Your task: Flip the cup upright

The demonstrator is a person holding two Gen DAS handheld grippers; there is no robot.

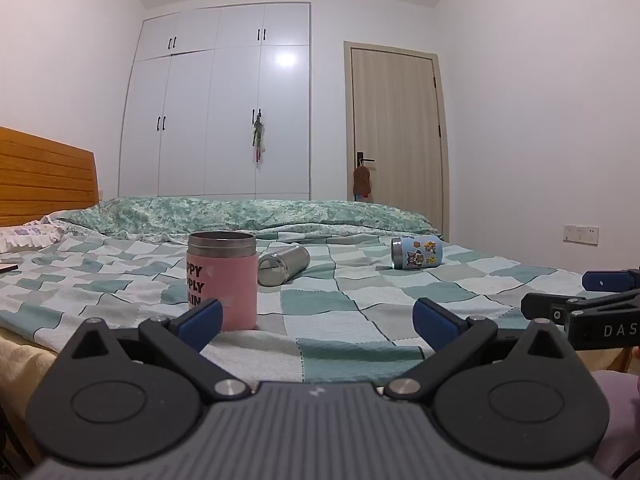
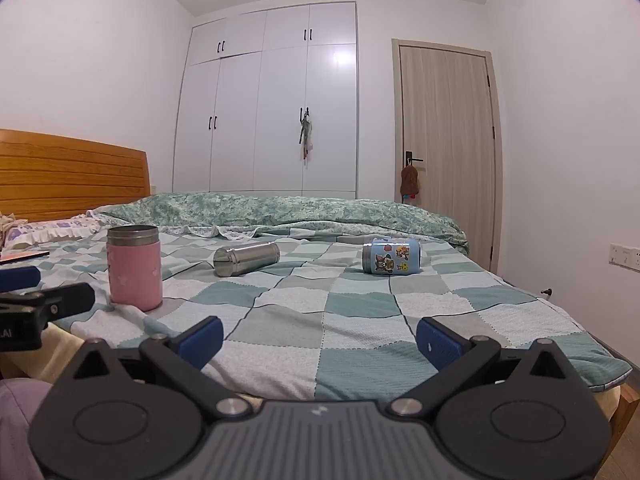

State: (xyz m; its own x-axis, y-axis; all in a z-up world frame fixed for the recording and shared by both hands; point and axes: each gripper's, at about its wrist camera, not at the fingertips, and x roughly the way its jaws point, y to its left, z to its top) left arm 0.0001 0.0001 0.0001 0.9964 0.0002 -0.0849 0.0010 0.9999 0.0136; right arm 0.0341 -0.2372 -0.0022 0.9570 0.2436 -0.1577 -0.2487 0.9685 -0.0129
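Note:
Three cups sit on the checked bed cover. A pink cup [image 1: 222,280] with a steel rim stands upright; it also shows in the right wrist view [image 2: 135,268]. A plain steel cup [image 1: 283,265] lies on its side behind it, also seen from the right [image 2: 246,259]. A blue cartoon-sticker cup [image 1: 416,253] lies on its side farther right, also seen from the right [image 2: 391,257]. My left gripper [image 1: 318,322] is open and empty, just short of the pink cup. My right gripper [image 2: 320,340] is open and empty at the bed's near edge.
The bed [image 2: 360,320] has a rolled green quilt [image 1: 248,214] along its far side and a wooden headboard [image 1: 44,176] at left. A white wardrobe [image 1: 224,112] and a door [image 1: 396,128] stand behind. A dark flat object [image 1: 8,268] lies at far left.

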